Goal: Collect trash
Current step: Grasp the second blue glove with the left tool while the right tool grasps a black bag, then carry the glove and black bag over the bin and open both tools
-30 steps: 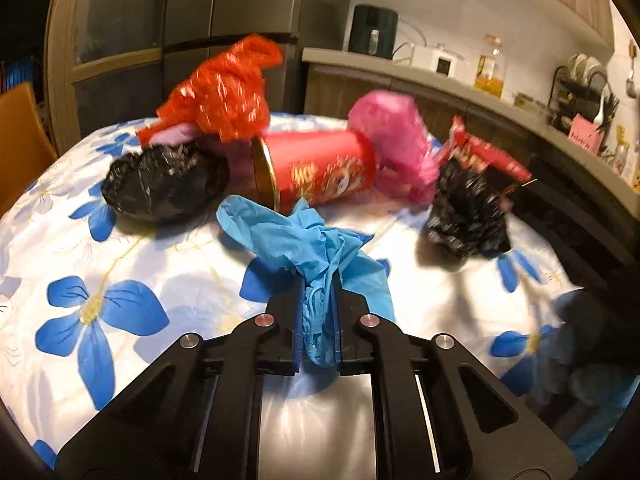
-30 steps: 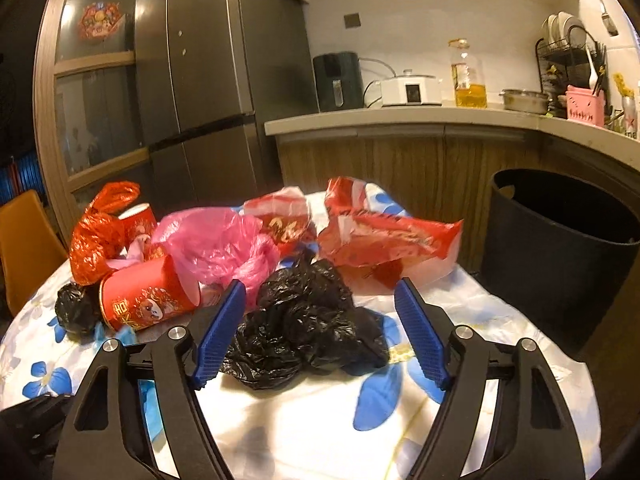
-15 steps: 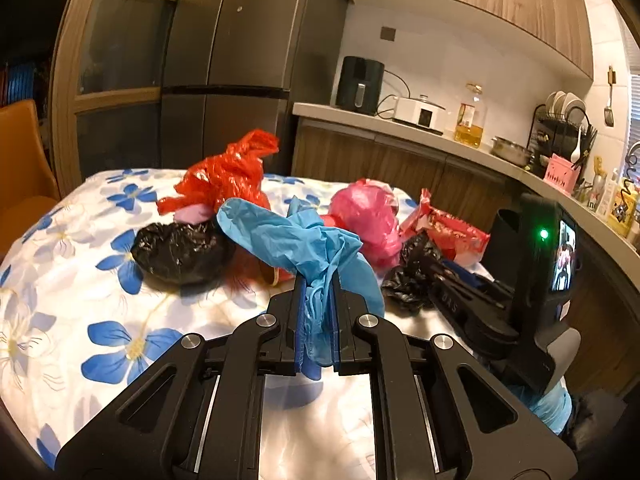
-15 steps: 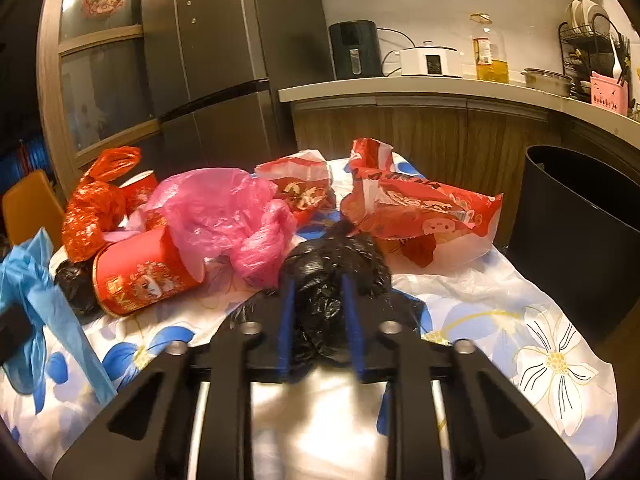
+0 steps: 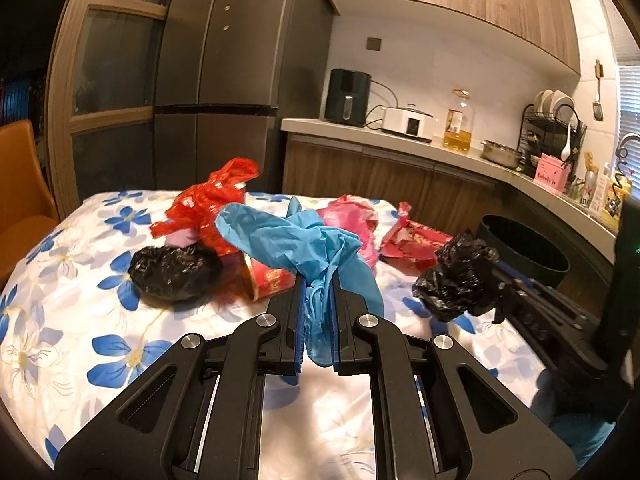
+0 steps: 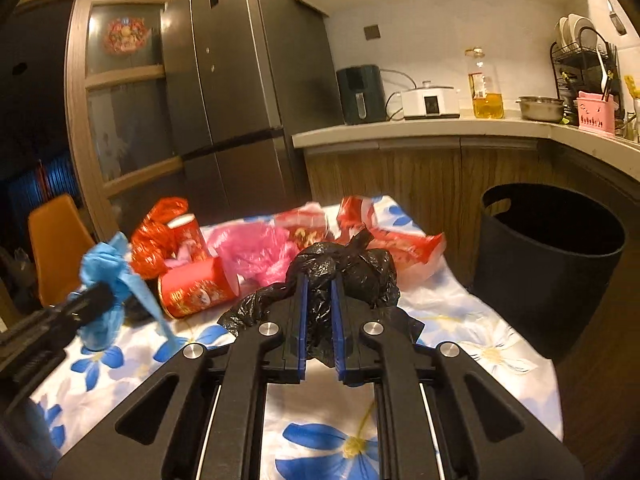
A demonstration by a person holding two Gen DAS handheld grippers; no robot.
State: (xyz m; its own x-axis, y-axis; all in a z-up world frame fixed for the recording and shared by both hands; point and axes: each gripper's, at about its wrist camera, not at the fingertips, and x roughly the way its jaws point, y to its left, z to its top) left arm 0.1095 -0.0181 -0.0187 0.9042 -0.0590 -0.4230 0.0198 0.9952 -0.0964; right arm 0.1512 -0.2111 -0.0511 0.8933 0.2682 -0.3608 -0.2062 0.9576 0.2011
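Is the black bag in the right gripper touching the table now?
Apart. In the left wrist view the black bag hangs in the right gripper, with tablecloth visible beneath it.

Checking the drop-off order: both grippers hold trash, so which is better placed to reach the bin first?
Right, probably. The right gripper, shut on the black bag, has the bin close on its right; the left gripper with the blue glove sits farther away.

The left tongs pinch a crumpled blue glove, lifted above the flower-print surface. Beyond it lie a knotted black bag, a red cup on its side, a red plastic bag and a pink bag. At right, the right tongs clamp another black bag, near the black bin.
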